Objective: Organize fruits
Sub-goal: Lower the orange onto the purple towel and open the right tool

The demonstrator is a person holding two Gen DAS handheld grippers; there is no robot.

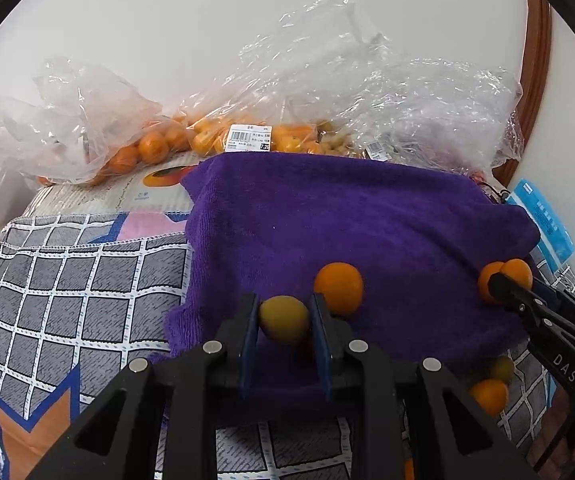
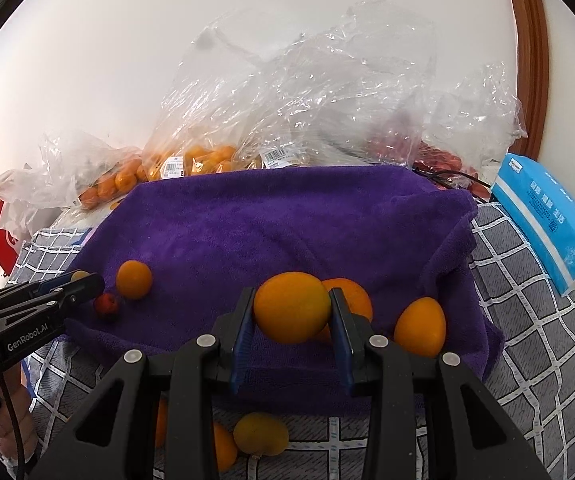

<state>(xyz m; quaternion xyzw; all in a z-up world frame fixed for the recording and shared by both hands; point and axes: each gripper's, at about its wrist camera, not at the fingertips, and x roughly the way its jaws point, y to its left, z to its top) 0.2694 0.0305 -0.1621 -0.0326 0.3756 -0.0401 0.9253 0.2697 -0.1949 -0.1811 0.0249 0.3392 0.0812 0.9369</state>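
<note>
Left gripper jaws clamped on yellowish fruit; right gripper jaws clamped on orange — purple towel beneath, loose oranges beside, plastic bags behind.

The purple towel is matt, fuzzy terry cloth, lying on a flat woven checked cloth. Thin clear plastic bags are crinkled and glossy, and the blue tissue pack is smooth plastic film. The fruits' peel is smooth with a dull sheen; both tools are matt black plastic with shiny metal rivets.
</note>
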